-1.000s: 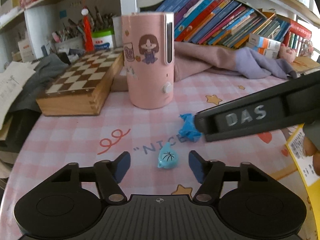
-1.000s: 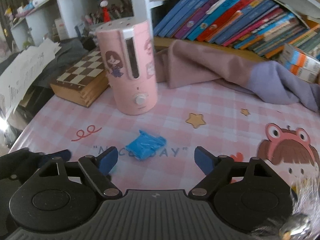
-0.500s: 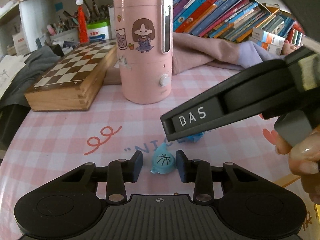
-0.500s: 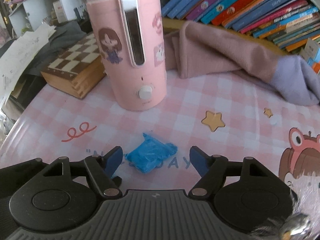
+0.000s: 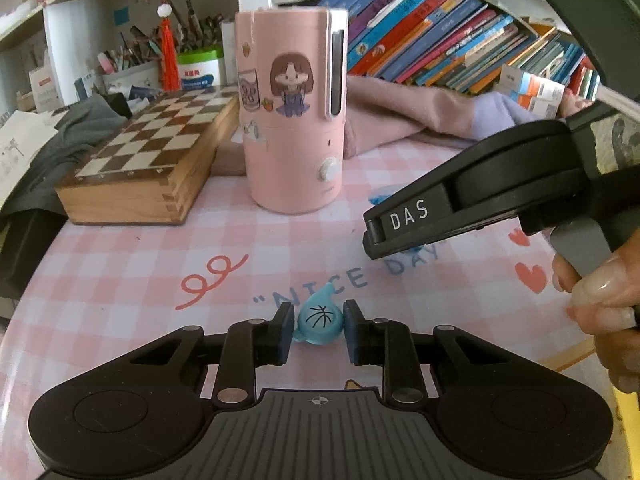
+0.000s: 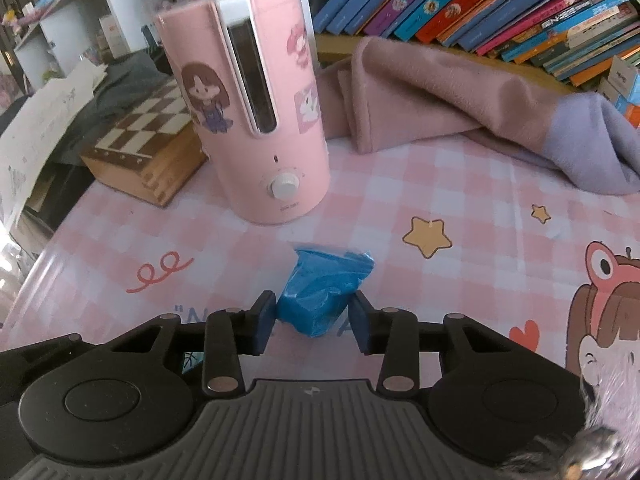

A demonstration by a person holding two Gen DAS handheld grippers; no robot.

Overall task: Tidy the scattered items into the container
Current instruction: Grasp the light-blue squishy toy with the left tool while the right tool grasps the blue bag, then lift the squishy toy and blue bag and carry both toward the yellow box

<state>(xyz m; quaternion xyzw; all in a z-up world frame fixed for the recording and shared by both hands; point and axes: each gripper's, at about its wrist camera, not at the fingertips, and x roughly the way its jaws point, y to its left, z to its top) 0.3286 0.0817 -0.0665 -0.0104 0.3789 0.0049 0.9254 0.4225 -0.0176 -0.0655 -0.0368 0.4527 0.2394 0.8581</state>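
A small light-blue drop-shaped toy (image 5: 320,319) with a basketball drawing lies on the pink checked tablecloth. My left gripper (image 5: 318,330) is shut on it, both pads touching its sides. A crumpled blue wrapped packet (image 6: 320,292) lies on the cloth in the right wrist view. My right gripper (image 6: 314,322) has closed in around it, the left pad touching, the right pad at its edge. The right gripper's body (image 5: 480,196) crosses the left wrist view. No container for the items is clearly in view.
A pink cylindrical appliance (image 5: 294,116) with stickers stands behind, also seen in the right wrist view (image 6: 248,112). A wooden chessboard box (image 5: 152,160) lies to its left. A pink and lilac cloth (image 6: 460,96) lies before a row of books (image 5: 460,52).
Both grippers have narrowed from wide open. The left closed onto the drop-shaped toy; the right moved forward and closed around the blue packet.
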